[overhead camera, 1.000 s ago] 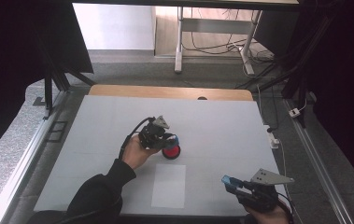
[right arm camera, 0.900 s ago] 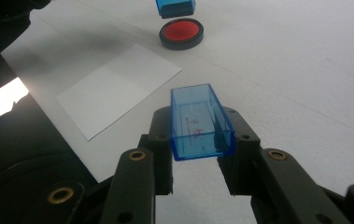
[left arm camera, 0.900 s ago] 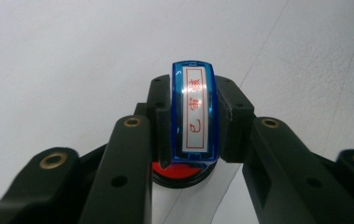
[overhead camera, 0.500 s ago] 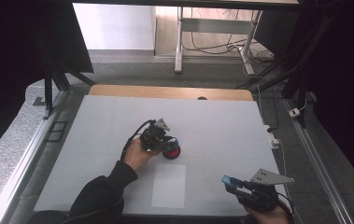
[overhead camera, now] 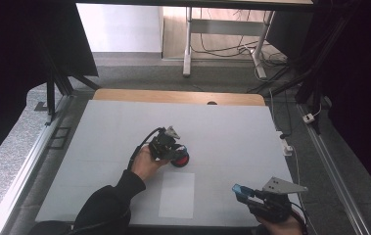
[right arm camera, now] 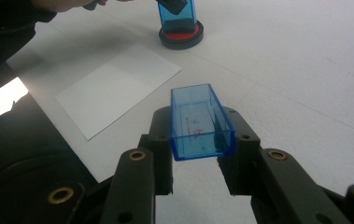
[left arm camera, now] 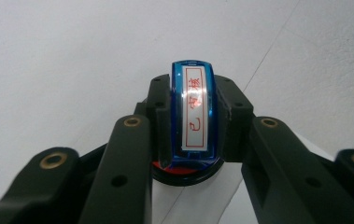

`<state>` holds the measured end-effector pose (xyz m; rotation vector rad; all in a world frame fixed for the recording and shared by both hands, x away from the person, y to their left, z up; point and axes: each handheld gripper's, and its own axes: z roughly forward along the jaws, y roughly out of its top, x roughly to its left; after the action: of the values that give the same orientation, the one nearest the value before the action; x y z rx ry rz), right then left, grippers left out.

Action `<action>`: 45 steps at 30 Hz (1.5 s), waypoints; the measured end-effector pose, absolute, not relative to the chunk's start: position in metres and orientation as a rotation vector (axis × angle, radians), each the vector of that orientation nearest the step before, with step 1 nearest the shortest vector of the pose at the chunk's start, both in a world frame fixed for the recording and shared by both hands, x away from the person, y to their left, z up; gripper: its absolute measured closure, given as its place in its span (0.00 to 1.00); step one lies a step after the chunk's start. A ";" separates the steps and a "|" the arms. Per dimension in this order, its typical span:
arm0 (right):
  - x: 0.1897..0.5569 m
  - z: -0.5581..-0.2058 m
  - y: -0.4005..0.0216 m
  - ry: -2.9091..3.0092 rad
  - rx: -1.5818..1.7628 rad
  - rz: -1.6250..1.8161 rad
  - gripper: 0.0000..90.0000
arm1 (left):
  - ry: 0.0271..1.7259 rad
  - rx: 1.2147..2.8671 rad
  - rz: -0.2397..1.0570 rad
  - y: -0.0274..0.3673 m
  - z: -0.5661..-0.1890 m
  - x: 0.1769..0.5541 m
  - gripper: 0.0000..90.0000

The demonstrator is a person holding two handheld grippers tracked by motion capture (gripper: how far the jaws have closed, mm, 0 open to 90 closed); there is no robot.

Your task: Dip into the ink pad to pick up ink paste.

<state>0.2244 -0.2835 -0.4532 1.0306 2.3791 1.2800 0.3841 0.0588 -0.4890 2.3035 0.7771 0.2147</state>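
Blue clear plastic is what both my tools are clamped on. My left tool (overhead camera: 172,147) grips the stamp (left arm camera: 194,116) by its flat sides, standing it upright on the round red ink pad (right arm camera: 181,35) near the middle of the worktop (overhead camera: 232,132). My right tool (right arm camera: 201,135) holds the stamp's open cap (right arm camera: 200,122) at the near right edge, well apart. The white paper sheet (overhead camera: 177,195) lies just nearer me than the pad, between the two tools, and closer to my left hand. I judge the stamp must lift straight up, then come toward me, its long axis kept vertical.
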 end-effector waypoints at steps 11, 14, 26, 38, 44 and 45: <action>0.224 -0.453 -0.283 2.377 1.032 1.275 0.76 | 0.785 2.325 0.232 0.054 -0.488 0.383 0.79; 0.224 -0.453 -0.283 2.377 1.032 1.275 0.76 | 0.803 2.304 0.177 0.059 -0.488 0.388 0.79; 0.225 -0.453 -0.284 2.381 1.031 1.287 0.76 | 0.803 2.286 0.116 0.064 -0.489 0.395 0.78; 0.224 -0.453 -0.284 2.376 1.032 1.293 0.76 | 0.785 2.258 0.128 0.065 -0.487 0.390 0.78; 0.225 -0.453 -0.284 2.376 1.034 1.292 0.76 | 0.771 2.249 0.156 0.067 -0.479 0.389 0.78; 0.225 -0.453 -0.284 2.376 1.033 1.292 0.76 | 0.771 2.249 0.158 0.067 -0.478 0.388 0.78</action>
<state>0.2245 -0.2844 -0.4534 1.0332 2.3760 1.2924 0.3883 0.0672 -0.4782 2.2486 0.7714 0.1581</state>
